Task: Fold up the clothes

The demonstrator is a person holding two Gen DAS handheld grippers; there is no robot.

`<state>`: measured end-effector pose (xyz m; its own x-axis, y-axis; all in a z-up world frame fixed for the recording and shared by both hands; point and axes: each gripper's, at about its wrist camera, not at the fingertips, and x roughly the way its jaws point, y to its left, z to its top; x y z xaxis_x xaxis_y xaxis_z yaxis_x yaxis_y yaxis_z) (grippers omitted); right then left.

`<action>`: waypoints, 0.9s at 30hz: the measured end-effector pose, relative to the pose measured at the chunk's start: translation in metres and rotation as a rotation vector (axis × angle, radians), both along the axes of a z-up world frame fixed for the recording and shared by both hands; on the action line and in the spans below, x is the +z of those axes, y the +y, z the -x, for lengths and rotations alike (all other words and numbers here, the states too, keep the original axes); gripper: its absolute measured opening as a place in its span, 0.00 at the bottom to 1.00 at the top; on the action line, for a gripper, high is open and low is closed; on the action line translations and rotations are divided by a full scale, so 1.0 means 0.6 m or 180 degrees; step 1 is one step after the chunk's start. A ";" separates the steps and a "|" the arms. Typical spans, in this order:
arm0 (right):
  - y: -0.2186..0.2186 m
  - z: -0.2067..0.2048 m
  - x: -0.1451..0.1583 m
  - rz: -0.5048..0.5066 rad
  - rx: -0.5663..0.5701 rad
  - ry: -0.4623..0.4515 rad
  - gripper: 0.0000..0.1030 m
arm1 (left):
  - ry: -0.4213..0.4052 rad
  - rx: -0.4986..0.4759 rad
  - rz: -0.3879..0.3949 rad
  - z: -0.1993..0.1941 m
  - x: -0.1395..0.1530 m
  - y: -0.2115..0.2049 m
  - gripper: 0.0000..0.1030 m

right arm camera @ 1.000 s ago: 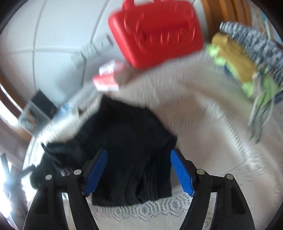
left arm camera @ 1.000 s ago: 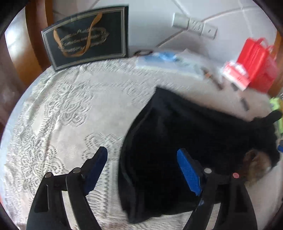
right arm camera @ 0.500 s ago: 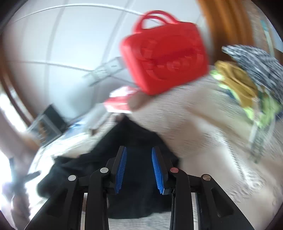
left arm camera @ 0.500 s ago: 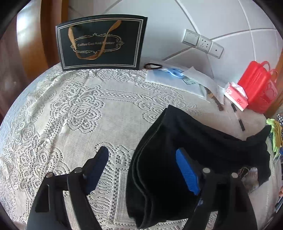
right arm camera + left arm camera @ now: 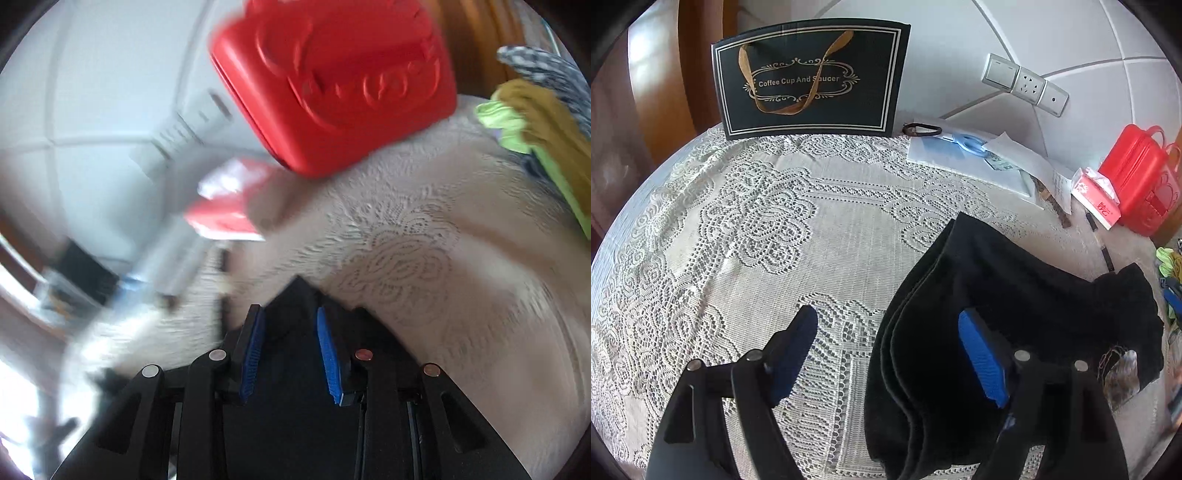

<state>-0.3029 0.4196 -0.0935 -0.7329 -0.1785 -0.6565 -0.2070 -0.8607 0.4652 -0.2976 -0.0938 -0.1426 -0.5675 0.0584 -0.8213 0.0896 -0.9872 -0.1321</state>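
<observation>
We see a black garment (image 5: 1015, 295) folded into layers, lying on the lace cloth (image 5: 775, 240) that covers the bench, toward the bench's right side in the left wrist view. Our left gripper (image 5: 886, 350) hangs over the garment's left folded edge with its jaws spread wide: one blue pad is above the lace, the other above the black cloth, and neither presses on anything. Our right gripper (image 5: 288, 354) has black cloth between its jaws, which have just been opening a little after narrowing; a peak of the garment (image 5: 295, 295) rises between the blue pads, though the blur keeps us from telling whether the pads press on it. Along the far edge of the bench stand a dark gift bag (image 5: 812, 77), some papers (image 5: 979, 158), a tissue box (image 5: 1095, 195) and a red case (image 5: 1137, 181). At the right edge lies a heap of coloured clothes (image 5: 535, 110)
</observation>
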 end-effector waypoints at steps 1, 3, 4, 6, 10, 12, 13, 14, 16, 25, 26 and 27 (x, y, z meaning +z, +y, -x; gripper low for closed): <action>-0.002 -0.028 0.010 0.0025 0.0002 0.0050 0.57 | -0.0014 -0.0040 0.0031 0.002 0.001 0.007 0.76; -0.004 -0.077 0.016 0.0082 0.0015 0.0069 0.85 | 0.0033 -0.0096 0.0065 0.002 0.005 0.022 0.77; -0.005 -0.099 0.015 0.0113 0.0023 0.0055 0.85 | 0.0053 -0.0121 0.0055 0.005 0.007 0.031 0.77; -0.002 -0.124 0.023 0.0112 0.0039 -0.0021 0.85 | 0.0011 -0.0210 0.0040 0.031 0.006 0.057 0.78; -0.017 -0.118 0.032 0.0089 0.0209 0.0098 0.66 | -0.0209 -0.0520 0.0150 0.101 -0.012 0.120 0.78; -0.024 -0.109 0.017 0.0163 0.0362 0.0048 0.61 | -0.0312 -0.0578 0.0102 0.121 -0.030 0.142 0.78; -0.026 -0.102 0.004 0.0239 0.0424 0.0000 0.60 | -0.0317 -0.0581 0.0121 0.129 -0.039 0.152 0.78; -0.026 -0.097 -0.009 0.0315 0.0463 -0.0046 0.60 | -0.0323 -0.0584 0.0140 0.137 -0.048 0.161 0.78; -0.022 -0.085 -0.045 0.0438 0.0473 -0.0164 0.60 | -0.0281 -0.0602 0.0301 0.151 -0.059 0.181 0.86; 0.044 -0.104 -0.065 0.0106 -0.0446 -0.0134 0.55 | -0.0248 -0.0089 0.0608 0.144 -0.041 0.141 1.00; 0.050 -0.109 -0.061 0.0095 -0.0515 -0.0145 0.56 | -0.0196 -0.0073 0.0599 0.112 -0.029 0.128 1.00; 0.057 -0.114 -0.058 0.0126 -0.0561 -0.0150 0.59 | -0.0181 -0.0083 0.0543 0.089 -0.022 0.120 1.00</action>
